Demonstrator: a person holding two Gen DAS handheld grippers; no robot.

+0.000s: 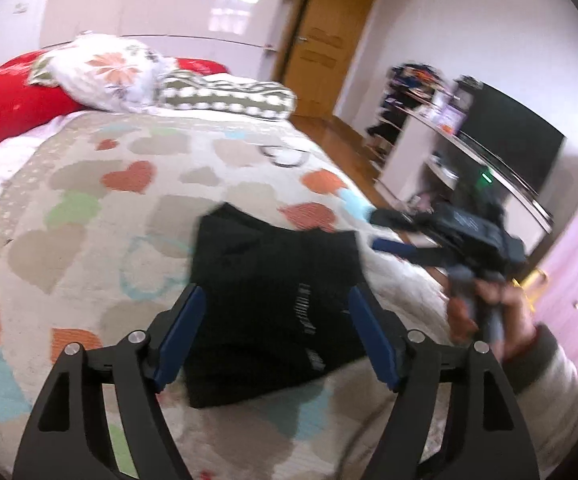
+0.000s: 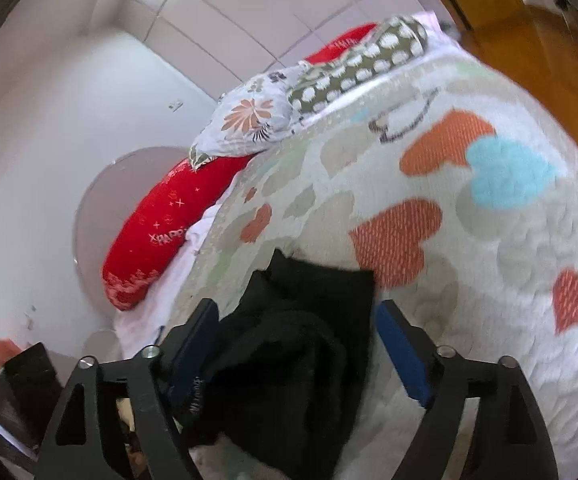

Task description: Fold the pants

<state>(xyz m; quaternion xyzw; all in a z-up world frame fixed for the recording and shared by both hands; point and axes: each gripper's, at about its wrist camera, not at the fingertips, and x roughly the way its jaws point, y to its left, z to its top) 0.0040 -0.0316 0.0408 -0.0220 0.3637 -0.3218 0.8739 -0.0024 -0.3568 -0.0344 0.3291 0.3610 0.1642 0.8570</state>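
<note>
Your bed blanket (image 1: 89, 208) fills most of both views. It is pale with orange, blue and green hearts all over it. Up at 11 o'clock in the left view you can see a red pillow (image 1: 5, 100), a flowery pillow (image 1: 105, 72) and a spotted pillow (image 1: 229, 94) lying together. A wooden door (image 1: 325, 44) stands at 1 o'clock, and a dark TV (image 1: 513, 132) sits at 3 o'clock.

The black pants (image 1: 277, 304) lie folded on the blanket, near the middle of the left view and a bit low. You can see small white letters on them.

Your left gripper (image 1: 276, 326) has its blue fingers (image 1: 181, 340) spread wide. The pants sit between them, but the fingers are not squeezing the cloth.

Your right gripper (image 1: 389, 232) shows at 3 o'clock in the left view, blurry, with your hand (image 1: 501, 312) and a pale sleeve behind it. In its own view the fingers (image 2: 403, 356) are also spread wide. The pants (image 2: 301, 352) bunch up between them at 6 o'clock. The cloth lies against the left finger, but nothing pinches it.
</note>
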